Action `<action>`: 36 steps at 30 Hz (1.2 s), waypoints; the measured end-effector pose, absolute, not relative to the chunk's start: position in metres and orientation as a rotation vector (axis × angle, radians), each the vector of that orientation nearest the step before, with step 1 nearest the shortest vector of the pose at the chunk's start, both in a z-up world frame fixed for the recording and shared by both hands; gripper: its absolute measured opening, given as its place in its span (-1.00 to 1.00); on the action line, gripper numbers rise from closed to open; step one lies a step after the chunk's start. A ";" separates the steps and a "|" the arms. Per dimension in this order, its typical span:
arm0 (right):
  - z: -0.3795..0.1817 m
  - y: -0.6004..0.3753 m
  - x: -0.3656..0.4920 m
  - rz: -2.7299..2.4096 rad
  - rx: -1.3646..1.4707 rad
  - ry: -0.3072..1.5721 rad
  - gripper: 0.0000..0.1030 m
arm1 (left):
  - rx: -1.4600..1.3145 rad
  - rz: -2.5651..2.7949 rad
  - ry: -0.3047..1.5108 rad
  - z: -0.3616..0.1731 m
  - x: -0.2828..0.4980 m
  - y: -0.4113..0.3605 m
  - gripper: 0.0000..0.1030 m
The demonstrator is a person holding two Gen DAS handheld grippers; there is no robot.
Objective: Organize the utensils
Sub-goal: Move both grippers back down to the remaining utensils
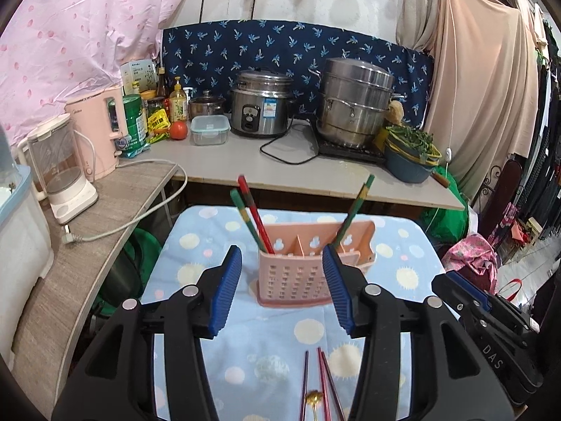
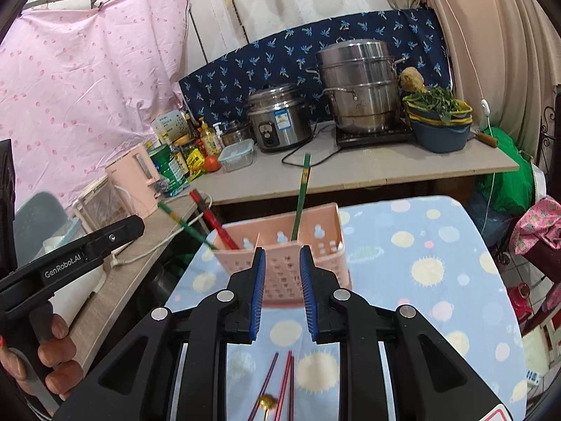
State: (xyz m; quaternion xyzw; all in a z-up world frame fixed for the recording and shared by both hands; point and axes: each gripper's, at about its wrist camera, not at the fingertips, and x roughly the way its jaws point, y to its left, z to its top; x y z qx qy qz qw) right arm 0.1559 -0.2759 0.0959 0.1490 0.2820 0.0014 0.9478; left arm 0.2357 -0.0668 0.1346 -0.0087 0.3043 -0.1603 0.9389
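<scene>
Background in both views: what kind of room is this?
Probably a makeshift home kitchen corner: a rice cooker, a steel steamer pot on a hob and condiment bottles crowd a worktop backed by hung cloth.

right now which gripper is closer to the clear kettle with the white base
Left. The left gripper is over the blue spotted cloth, kettle off to its left; the right gripper is on the left one's far side from it.

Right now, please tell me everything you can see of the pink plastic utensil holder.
The pink plastic utensil holder stands upright on the blue dotted cloth. Its walls are perforated, and thin dividers split it into compartments. A red chopstick and a green one lean in its left compartment; another green chopstick leans at the right. Neither tool touches it.
</scene>
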 end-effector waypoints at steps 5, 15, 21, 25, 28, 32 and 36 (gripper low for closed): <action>0.080 -0.266 0.129 0.013 0.288 0.626 -0.60 | -0.006 -0.323 0.651 0.115 0.210 -0.059 -0.11; 0.024 -0.242 0.066 0.032 0.257 0.770 -0.60 | 0.015 -0.321 0.756 0.064 0.161 -0.041 -0.09; -0.012 -0.230 0.037 0.027 0.244 0.848 -0.60 | 0.032 -0.312 0.827 0.031 0.140 -0.030 -0.09; -0.030 -0.225 0.024 0.022 0.235 0.880 -0.60 | 0.042 -0.309 0.867 0.011 0.127 -0.027 -0.09; -0.042 -0.222 0.017 0.026 0.241 0.905 -0.60 | 0.051 -0.308 0.896 -0.003 0.118 -0.026 -0.09; -0.056 -0.217 0.014 0.032 0.239 0.935 -0.60 | 0.062 -0.310 0.937 -0.021 0.108 -0.025 -0.09; -0.066 -0.209 0.012 0.036 0.218 0.955 -0.60 | 0.081 -0.307 0.972 -0.037 0.100 -0.024 -0.09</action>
